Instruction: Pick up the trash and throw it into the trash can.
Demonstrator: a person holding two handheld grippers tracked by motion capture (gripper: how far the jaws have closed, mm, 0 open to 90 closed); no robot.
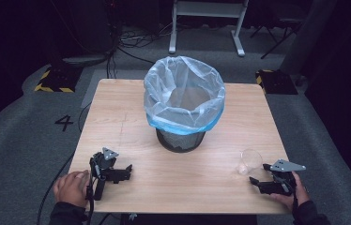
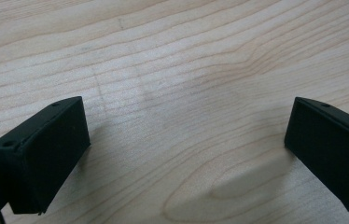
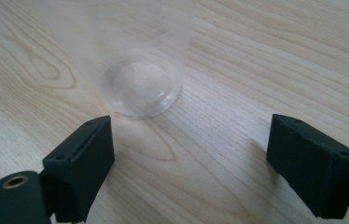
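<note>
The clear plastic cup (image 3: 137,70) is seen upright just beyond the right claw (image 3: 191,158), slightly left of its released jaws; the left claw (image 1: 122,173), also released, rests far off.

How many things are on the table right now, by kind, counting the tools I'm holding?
Black mesh waste bin lined with a translucent bag with a blue edge: 1
Clear plastic cup: 1
Black hand-held gripper: 2, left and right
Total: 4
</note>
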